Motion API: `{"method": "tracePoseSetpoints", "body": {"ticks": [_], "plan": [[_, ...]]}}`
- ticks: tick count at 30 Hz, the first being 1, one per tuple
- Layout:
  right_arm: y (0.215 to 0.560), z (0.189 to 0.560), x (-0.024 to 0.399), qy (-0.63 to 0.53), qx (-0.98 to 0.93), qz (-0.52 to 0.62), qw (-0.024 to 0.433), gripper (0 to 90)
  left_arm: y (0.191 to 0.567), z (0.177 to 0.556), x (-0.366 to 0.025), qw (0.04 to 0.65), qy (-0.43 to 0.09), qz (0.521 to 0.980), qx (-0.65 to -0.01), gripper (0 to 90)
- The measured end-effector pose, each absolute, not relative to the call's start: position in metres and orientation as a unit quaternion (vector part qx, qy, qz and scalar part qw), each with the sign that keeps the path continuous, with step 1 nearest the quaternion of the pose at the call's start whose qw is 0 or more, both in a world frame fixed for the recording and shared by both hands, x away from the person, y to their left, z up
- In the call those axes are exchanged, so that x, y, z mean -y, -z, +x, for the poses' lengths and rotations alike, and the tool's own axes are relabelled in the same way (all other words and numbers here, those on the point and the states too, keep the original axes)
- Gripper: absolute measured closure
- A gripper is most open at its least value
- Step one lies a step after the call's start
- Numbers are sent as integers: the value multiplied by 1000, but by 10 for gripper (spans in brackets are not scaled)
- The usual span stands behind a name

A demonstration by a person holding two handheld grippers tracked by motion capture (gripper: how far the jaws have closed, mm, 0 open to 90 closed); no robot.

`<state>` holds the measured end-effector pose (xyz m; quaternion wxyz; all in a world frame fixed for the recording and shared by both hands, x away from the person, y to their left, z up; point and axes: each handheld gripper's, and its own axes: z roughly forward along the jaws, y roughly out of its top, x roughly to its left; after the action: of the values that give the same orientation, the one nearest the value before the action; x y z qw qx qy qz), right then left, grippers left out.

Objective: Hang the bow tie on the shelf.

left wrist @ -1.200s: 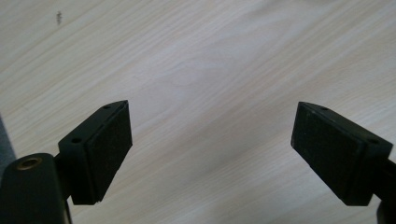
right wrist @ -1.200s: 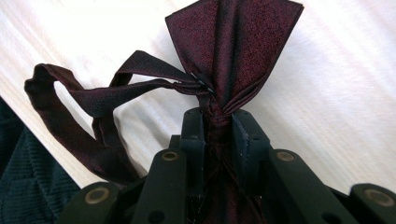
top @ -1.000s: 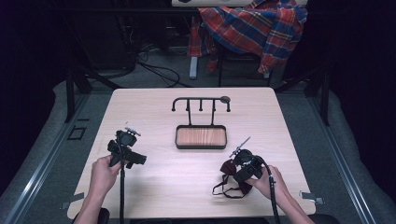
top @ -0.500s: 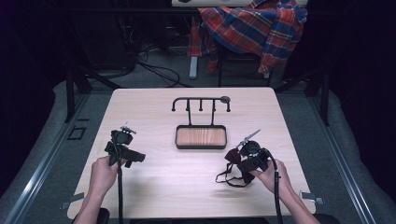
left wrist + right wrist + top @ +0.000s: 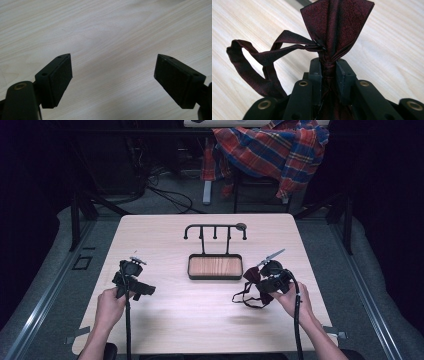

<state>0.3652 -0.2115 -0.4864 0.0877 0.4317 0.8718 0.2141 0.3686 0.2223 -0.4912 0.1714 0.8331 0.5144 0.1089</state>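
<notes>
Pale desk (image 5: 200,320): my right hand-held gripper (image 5: 329,65) pinched the bow tie (image 5: 335,27) at its knot, best hold on limp, light cloth; left hand-held gripper (image 5: 113,75) gaped empty.

We hold a black gripper in each hand. Our left gripper (image 5: 113,82) has two black jaws, each a flat rectangular block faced with a dark, finely textured pad; two small screw holes dot the outer edge of each block, and a brass-ringed pivot sits in the rounded arm below the left one. Our right gripper (image 5: 329,68) shows the same build: black linkage arms with four brass-ringed pivots in a row. In the high view, a thin black cable (image 5: 128,325) trails from the left tool and another (image 5: 298,320) from the right, and a small grey plate tops each. Our forearms are bare, no sleeves showing.
</notes>
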Motion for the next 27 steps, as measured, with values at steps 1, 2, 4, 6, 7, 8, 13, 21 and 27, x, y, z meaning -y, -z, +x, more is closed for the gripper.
{"method": "tracePoseSetpoints", "body": {"ticks": [1,2,4,6,7,8,13,21,27], "plan": [[484,366,213,-218,-871,432,90,766,490,368,-223,177,-108,835,-510,145],[484,366,213,-218,-871,432,90,766,490,368,-223,177,-108,835,-510,144],[482,367,214,-227,-865,437,90,766,490,368,-222,176,-111,834,-510,144],[480,369,215,-231,-862,440,96,765,490,368,-222,173,-112,835,-510,144],[476,372,216,-231,-863,439,99,766,490,368,-222,173,-112,836,-509,144],[476,372,216,-231,-863,439,99,766,490,368,-222,173,-112,836,-509,145],[469,377,215,-242,-855,445,109,766,491,366,-220,171,-115,840,-501,143],[458,384,221,-249,-843,459,128,766,491,365,-219,169,-123,842,-497,143],[451,388,225,-260,-831,472,140,765,491,365,-218,168,-126,845,-492,143]]}}
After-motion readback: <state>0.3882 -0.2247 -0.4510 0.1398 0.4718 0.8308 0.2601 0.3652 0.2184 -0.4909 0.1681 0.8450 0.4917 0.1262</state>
